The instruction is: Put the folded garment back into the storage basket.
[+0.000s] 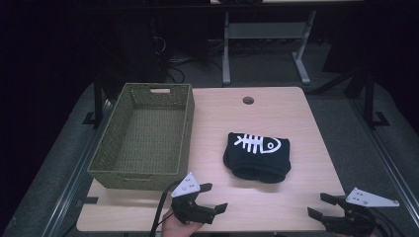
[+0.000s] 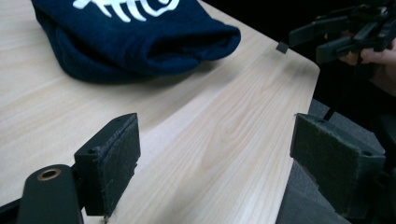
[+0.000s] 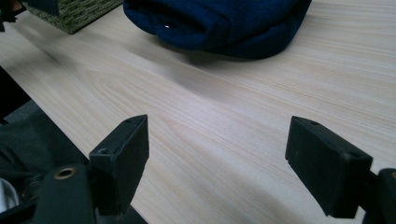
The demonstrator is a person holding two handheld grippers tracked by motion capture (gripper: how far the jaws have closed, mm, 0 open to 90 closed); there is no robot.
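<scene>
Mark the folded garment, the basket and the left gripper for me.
folded garment (image 1: 257,157): high view, on its dark top below the fish-bone print.
basket (image 1: 187,129): high view, on its right wall.
left gripper (image 1: 213,197): high view, between its open jaws.

table (image 1: 296,128): bears everything; its hole (image 1: 248,100) sits at 12 o'clock near the far edge.
basket (image 1: 129,148): on the table's left part, at 9 o'clock from the folded garment, standing apart from it.
folded garment (image 1: 257,155): on the table a little right of centre, at 6 o'clock from the hole.
left gripper (image 1: 209,196): over the near edge, at 7 o'clock from the garment, just before the basket's near right corner.
right gripper (image 1: 318,205): at the near right corner, at 4 o'clock from the garment, well apart from the left gripper.
</scene>
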